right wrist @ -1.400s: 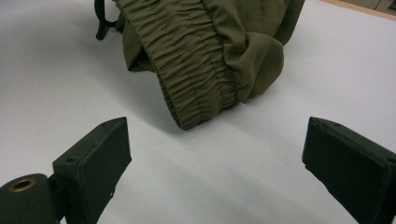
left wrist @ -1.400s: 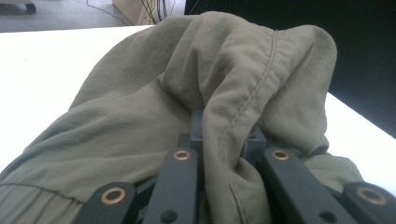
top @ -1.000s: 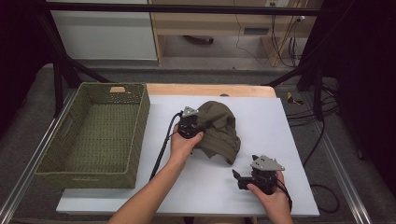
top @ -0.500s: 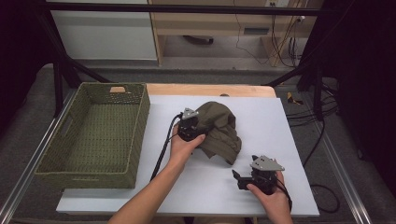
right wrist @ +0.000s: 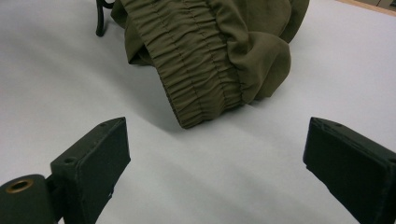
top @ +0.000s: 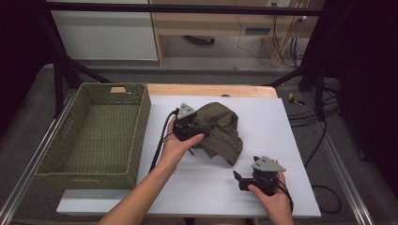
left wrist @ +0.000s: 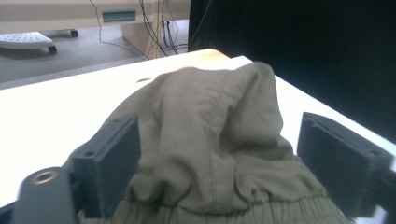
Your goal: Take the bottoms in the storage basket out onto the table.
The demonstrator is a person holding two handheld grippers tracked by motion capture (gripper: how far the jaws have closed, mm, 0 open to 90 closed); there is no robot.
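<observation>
An olive-green garment point(top: 219, 132) lies bunched in a heap at the centre of the high view, on a white table point(top: 281, 140). The left gripper point(top: 202, 130) sits at the heap's left edge; its 2 jaws have just been opening and now stand spread, with cloth mounded between them but no longer pinched — seemingly a release, or a fresh hold being sought. In the right gripper view the garment's gathered elastic waistband point(right wrist: 196, 74) fills the upper centre. The right gripper point(top: 238, 177) waits at the lower right, jaws wide apart over bare table, near the cloth but not touching. A woven basket point(top: 51, 159) stands empty at the left — a likely destination.
</observation>
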